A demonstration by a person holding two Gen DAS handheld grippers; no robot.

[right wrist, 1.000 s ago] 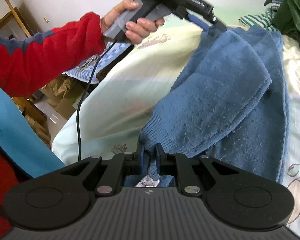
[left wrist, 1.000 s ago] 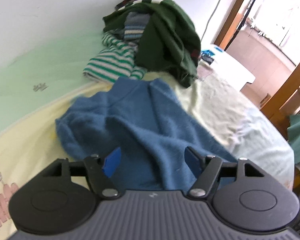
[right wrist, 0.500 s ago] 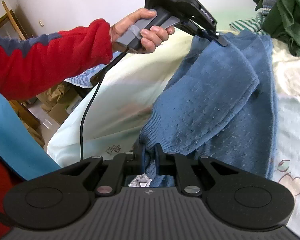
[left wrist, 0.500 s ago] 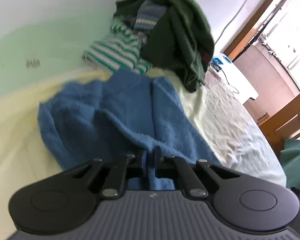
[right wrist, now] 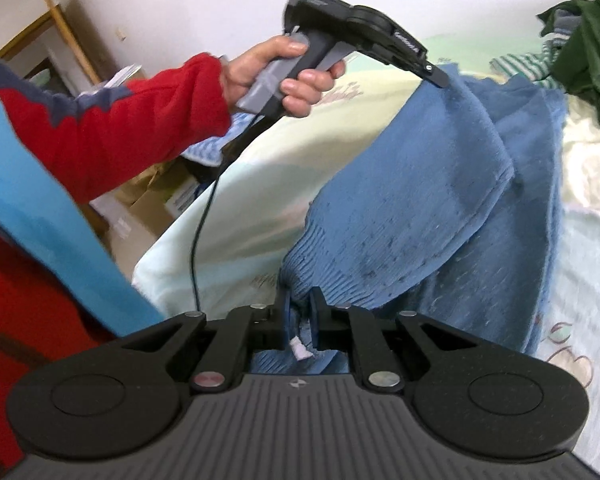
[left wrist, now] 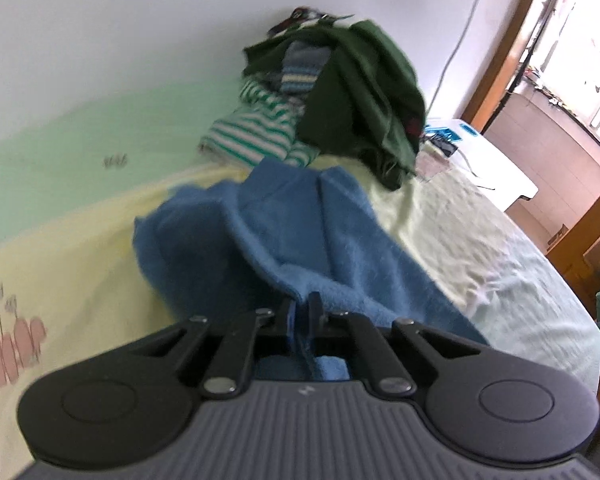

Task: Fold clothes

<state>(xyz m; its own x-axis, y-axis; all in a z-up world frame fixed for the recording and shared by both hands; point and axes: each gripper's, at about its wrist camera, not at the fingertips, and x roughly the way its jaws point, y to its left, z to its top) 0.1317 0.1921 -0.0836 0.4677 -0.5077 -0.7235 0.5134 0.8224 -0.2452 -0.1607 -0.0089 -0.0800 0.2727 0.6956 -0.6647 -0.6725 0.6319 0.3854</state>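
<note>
Right wrist view: my right gripper (right wrist: 300, 304) and left gripper (right wrist: 436, 76) both pinching blue sweater (right wrist: 420, 208) off bed (right wrist: 588, 264); thin edge bites, fuzzy knit could slip.

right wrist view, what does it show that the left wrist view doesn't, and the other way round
Only the right wrist view shows the left hand in its red sleeve holding the left gripper, plus the cardboard boxes on the floor beside the bed.

Only the left wrist view shows the doorway, the white table and the wooden frame.

Both show the blue sweater pinched by each gripper, the right gripper at its ribbed hem, the clothes pile and the bedsheet.
</note>
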